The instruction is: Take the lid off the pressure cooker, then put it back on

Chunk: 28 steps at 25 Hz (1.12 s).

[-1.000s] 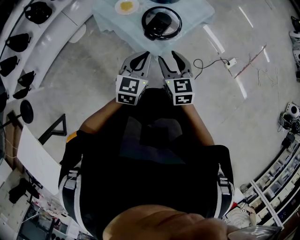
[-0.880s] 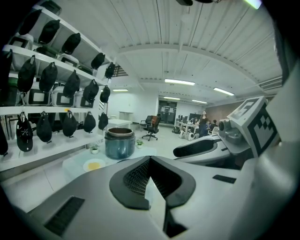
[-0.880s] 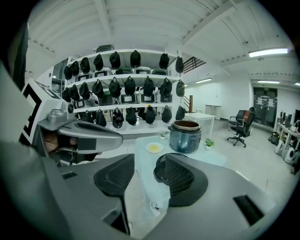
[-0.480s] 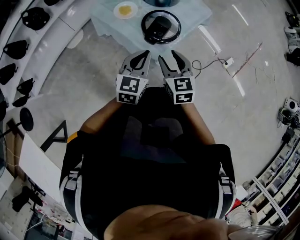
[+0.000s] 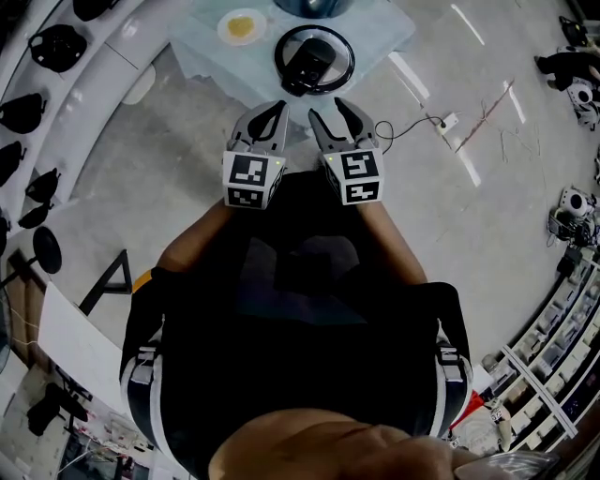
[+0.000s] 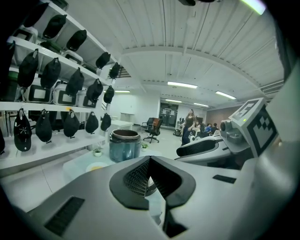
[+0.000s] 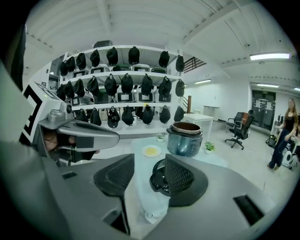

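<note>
We see the lid (image 5: 314, 58) lying flat on the tabletop (image 5: 380, 33), off the cooker (image 5: 314, 5), which stands just beyond it on the far side. The top edge of the head view cuts off most of the cooker. In the right gripper view it stands open, its brown inner rim showing. There the right part of the lid is hidden behind one of that gripper's fingers (image 7: 180, 176).

To the left of the lid sits a small plate (image 5: 240, 26) with something yellow on it that we cannot identify.

Both grippers hover near the tabletop's near edge, side by side and well short of the lid. The right gripper (image 5: 328, 109) has its fingers spread wide with nothing between them, and the lid shows through the gap. The left gripper (image 5: 274, 111) has its fingers (image 6: 136, 178) meeting at the tips and grips nothing. Only a narrow wedge stays open behind the tips, and what shows through it is hard to make out.

Farther out, shelves (image 7: 126, 84) at the far left carry rows of dark hanging shapes. A thin cable (image 5: 412, 127) trails over the floor (image 5: 525, 216) to the right. A person (image 7: 286, 126) stands far off at the right.
</note>
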Available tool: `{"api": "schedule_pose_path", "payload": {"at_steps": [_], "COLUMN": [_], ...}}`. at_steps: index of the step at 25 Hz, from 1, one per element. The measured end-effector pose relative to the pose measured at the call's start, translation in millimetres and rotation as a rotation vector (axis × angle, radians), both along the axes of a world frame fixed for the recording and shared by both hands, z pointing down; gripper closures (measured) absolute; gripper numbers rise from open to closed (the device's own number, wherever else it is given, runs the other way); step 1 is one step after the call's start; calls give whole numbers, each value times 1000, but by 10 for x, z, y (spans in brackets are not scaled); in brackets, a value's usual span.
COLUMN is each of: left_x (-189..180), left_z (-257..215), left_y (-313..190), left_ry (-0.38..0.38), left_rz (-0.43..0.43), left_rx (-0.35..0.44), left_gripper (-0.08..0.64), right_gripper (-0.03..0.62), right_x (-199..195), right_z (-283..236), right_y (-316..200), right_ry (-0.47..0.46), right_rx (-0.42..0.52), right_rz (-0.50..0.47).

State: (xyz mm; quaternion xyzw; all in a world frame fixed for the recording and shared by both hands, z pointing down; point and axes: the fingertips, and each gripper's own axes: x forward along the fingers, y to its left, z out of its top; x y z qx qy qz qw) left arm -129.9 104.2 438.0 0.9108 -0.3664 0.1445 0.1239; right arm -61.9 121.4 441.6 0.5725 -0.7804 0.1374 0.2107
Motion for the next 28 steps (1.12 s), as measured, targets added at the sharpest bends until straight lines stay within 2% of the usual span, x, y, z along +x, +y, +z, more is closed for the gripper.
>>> {"api": "schedule_pose_path", "payload": {"at_steps": [8,18,28], "left_x": [85,486,690], "left_z": [99,34,496], "left_y": [-411,-1212,-1604], "left_ry": [-20,-43,-157], "left_rz": [-83,-237,-363], "left_rx": [-5,-1,-90], "left_gripper": [554,553,554], "right_gripper": [373,366,332], "right_x": [196,595,766], "right_z": [158,397,1073], "right_y": [-442,-1303,-1897], "right_ry": [-16,38,52], "right_rx": [-16,-71,-170], "right_rz": [-54,-247,-416]}}
